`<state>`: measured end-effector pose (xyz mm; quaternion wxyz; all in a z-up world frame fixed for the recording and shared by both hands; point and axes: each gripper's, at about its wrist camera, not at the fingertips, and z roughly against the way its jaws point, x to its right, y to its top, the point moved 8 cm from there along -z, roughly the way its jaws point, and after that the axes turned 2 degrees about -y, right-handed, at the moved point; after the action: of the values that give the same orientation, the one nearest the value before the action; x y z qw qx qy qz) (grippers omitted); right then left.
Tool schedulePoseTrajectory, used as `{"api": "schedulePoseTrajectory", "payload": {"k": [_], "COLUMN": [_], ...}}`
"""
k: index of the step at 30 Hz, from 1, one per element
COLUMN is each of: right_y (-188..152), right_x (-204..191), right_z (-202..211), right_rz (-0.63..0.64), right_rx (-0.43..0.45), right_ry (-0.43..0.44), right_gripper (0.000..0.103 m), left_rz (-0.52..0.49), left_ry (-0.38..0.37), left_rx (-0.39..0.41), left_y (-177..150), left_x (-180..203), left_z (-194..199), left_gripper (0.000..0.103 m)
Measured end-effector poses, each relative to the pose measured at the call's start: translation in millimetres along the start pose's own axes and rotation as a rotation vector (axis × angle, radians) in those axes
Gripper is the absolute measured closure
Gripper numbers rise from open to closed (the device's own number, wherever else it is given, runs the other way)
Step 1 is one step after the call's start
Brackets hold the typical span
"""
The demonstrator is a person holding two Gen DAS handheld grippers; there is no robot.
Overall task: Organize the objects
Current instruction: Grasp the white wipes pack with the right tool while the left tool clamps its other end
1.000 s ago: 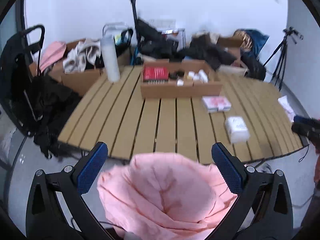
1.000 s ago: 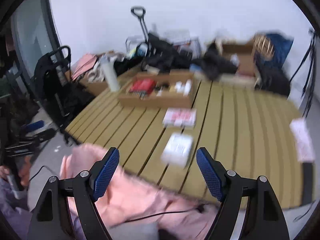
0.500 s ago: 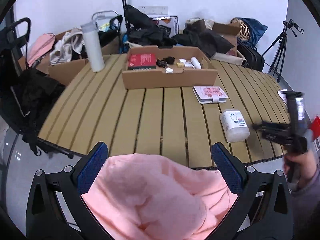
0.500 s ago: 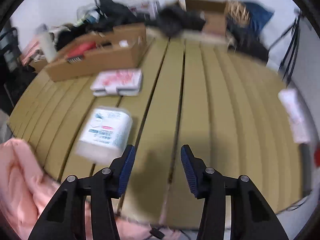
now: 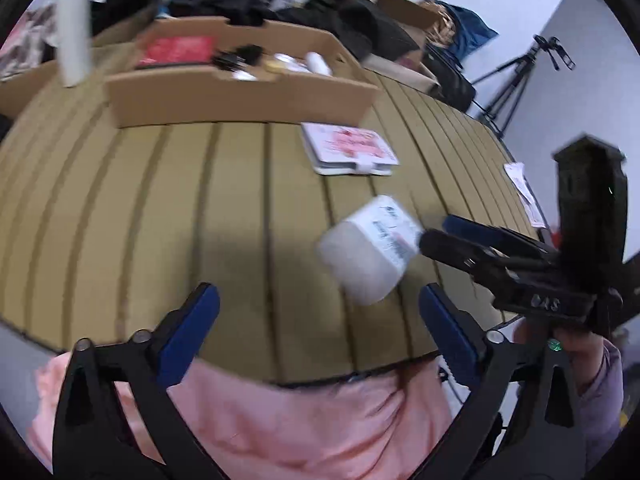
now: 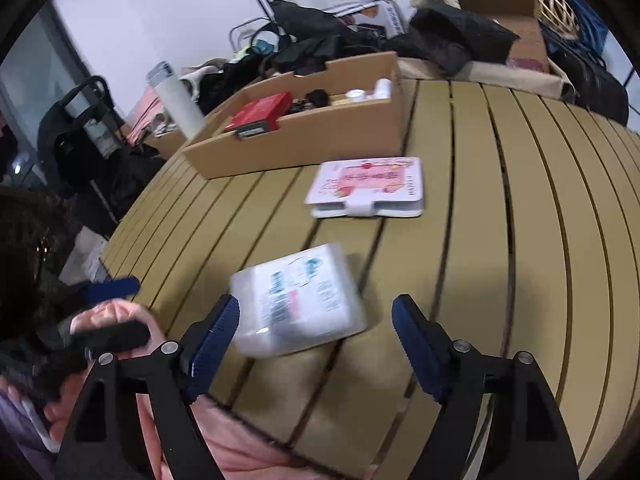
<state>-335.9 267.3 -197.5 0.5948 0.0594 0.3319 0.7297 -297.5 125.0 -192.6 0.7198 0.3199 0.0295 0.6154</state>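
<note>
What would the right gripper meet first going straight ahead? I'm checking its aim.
Probably the white labelled packet on the slatted table, lying just ahead between the opening right gripper fingers; depth is uncertain.

matt tan slatted table (image 6: 520,240), wood-like, at centre frame. glossy clear plastic wrap on the white packet (image 6: 298,304) low centre; dull brown cardboard box (image 6: 304,140) at upper middle. soft pink cloth (image 5: 300,428) along the bottom edge.

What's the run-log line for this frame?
left gripper: closing, empty | right gripper: opening, at white packet, not gripped | packet: flat on slat table | cardboard box: beyond
</note>
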Motion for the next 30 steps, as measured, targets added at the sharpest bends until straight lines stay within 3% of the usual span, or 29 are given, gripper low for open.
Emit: {"api": "schedulePoseTrajectory", "payload": {"k": [5,6,8,11,14,21,25,30], "right_y": [7,6,5,5,9,42,92,167], "right_x": [16,16,7,5,-1,-43,-69,-91], "right_z": [-27,-35,-43,-41,-25,34,65,75], "right_rz": [-0.09,-0.1,-0.165,-0.168,-0.164,-0.084,-0.02,0.006], "right_rx": [-0.055,-0.08,-0.11,-0.122,-0.11,0.015,0.101,0.176], "right_ry": [0.054,0.076,0.233,0.219,0.22,0.214,0.212,0.207], "right_gripper": [0.023,0.034,0.05,0.053,0.07,0.07,0.07,0.07], "left_rz": [0.117,0.146,0.172,0.163,0.182,0.168,0.131,0.073], "left_ry": [-0.096,-0.13,-0.165,-0.152,-0.153,-0.173,-0.172,-0.121], "left_rx": [-0.076,-0.084,-0.094,-0.076,-0.039,0.127,0.235,0.291], "left_y": [7,7,6,7,11,58,117,192], "left_x": [4,5,8,13,12,18,16,9], "left_z": [-43,-50,-55,-49,-33,36,77,100], "left_gripper": [0.05,0.052,0.051,0.053,0.057,0.057,0.057,0.057]}}
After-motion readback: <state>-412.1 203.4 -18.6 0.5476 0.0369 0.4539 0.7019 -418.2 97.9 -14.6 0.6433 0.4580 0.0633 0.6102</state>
